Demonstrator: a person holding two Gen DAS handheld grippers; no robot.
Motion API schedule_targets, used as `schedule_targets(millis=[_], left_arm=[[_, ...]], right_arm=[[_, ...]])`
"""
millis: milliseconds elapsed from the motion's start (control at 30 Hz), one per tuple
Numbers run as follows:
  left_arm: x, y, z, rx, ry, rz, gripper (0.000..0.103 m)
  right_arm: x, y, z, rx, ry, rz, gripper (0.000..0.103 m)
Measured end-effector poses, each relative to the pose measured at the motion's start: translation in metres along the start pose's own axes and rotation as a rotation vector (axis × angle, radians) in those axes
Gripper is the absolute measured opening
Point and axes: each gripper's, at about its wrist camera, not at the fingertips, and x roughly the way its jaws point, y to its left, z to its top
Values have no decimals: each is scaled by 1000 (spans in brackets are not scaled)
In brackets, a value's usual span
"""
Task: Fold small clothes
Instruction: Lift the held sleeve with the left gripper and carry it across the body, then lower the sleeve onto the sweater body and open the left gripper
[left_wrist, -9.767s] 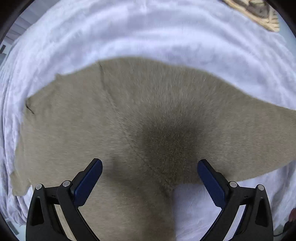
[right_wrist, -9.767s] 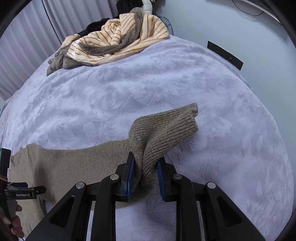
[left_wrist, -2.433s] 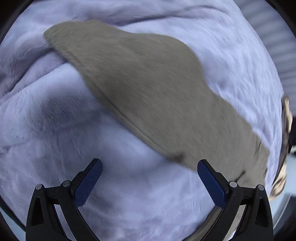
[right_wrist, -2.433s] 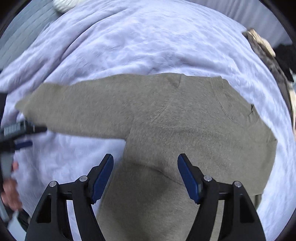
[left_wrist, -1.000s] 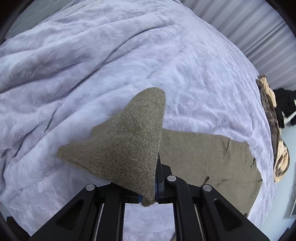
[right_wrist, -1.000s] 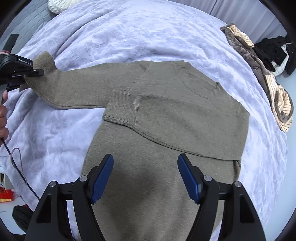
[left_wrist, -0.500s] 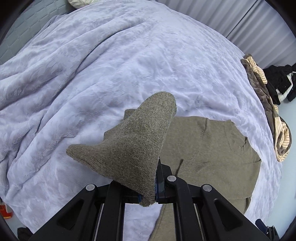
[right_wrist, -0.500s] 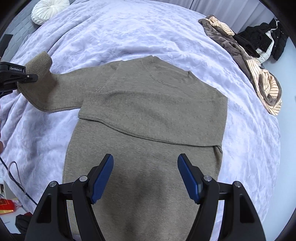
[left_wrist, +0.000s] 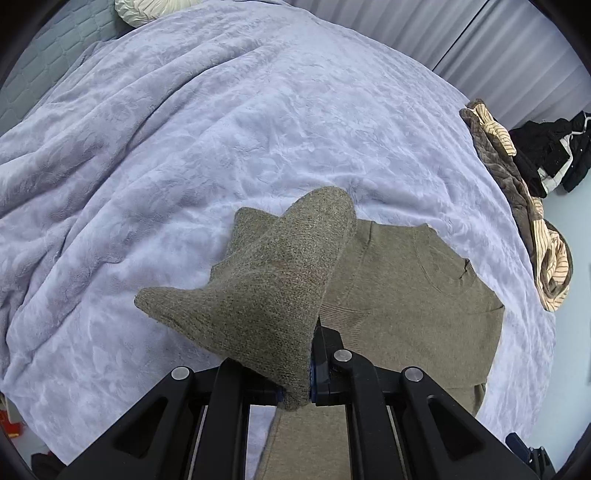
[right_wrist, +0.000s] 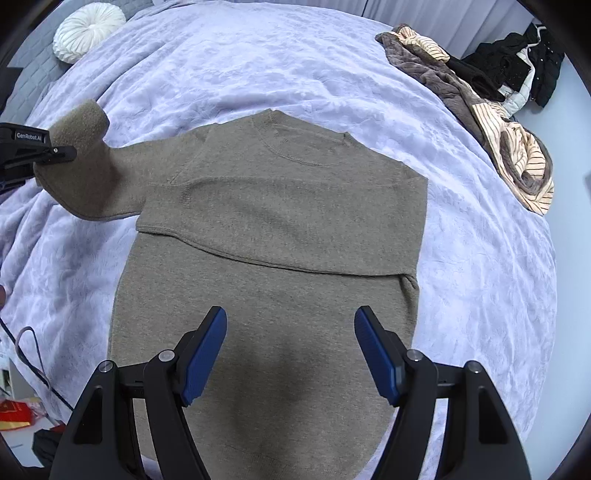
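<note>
Left wrist: left gripper pinches knitted olive sweater cuff.

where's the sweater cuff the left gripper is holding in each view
Left wrist view: the sleeve cuff fills the lower centre, pinched in the left hand-held gripper.
Right wrist view: the same cuff is at the far left edge, lifted off the bed; the right hand-held gripper hangs open over the sweater.
Shared landmark: the striped clothes pile, at the right in both.
</note>
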Motion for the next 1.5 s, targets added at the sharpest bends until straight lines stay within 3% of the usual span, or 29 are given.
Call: schedule_targets(millis=[200, 500, 800, 1500], left_arm=[[2, -28, -8, 40, 2, 32, 10], [0, -77, -21, 98, -6, 12, 10], [9, -124, -37, 144, 9, 12, 10], [37, -229, -67, 230, 21, 6, 10]], right_arm=[[2, -21, -7, 24, -2, 10, 75], [4, -53, -16, 42, 0, 23, 75], [12, -89, -23, 102, 11, 127, 75], [29, -136, -35, 63, 49, 116, 75]])
